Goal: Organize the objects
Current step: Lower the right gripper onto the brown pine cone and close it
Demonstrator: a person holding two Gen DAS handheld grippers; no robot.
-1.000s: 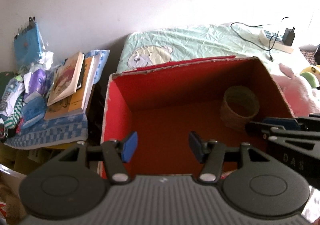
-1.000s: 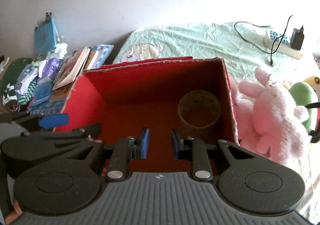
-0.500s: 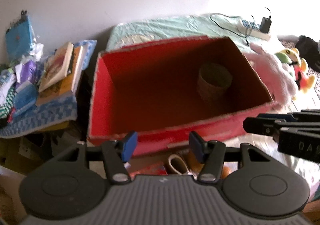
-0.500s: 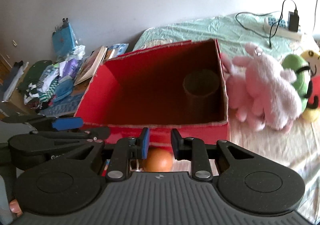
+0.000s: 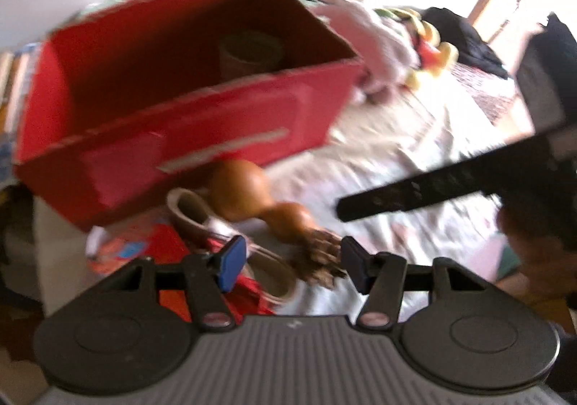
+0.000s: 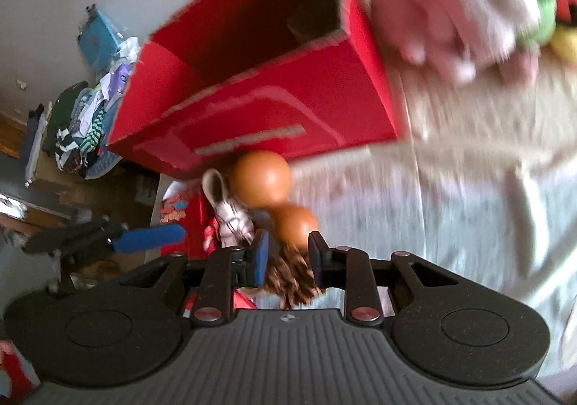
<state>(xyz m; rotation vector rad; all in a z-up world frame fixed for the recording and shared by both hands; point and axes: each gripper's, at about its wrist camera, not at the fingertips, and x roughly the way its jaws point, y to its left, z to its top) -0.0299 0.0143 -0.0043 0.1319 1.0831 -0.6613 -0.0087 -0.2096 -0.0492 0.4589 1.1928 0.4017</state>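
A red cardboard box (image 5: 187, 123) is standing open on the bed (image 5: 414, 167), with a brown cylindrical container (image 5: 250, 53) sitting inside it near its right end. Just in front of the box, an orange-brown gourd (image 5: 259, 199) is lying on the bedsheet, its rounded bulb close to the box wall and its narrower end running into a dark, bristly tuft (image 5: 321, 257). A pale shoe (image 5: 223, 235) is lying just beside the gourd on its left, over a red printed packet (image 5: 144, 253).

The left gripper (image 5: 293, 260) is hanging over the shoe and the tuft with its blue-padded jaws spread wide and nothing pressed between them. The right gripper (image 6: 286, 257) is pointing down at the gourd's smaller bulb; its jaws have just been opening, and the tuft and the bulb's end are sitting in the gap, though blur is making it hard to tell whether the pads are touching them.

A pink plush rabbit (image 6: 443, 12) is lying against the box's right side, with green and yellow plush toys (image 6: 541, 4) beyond it. In the right wrist view, a heap of clothes (image 6: 86, 127) is lying to the left of the bed.
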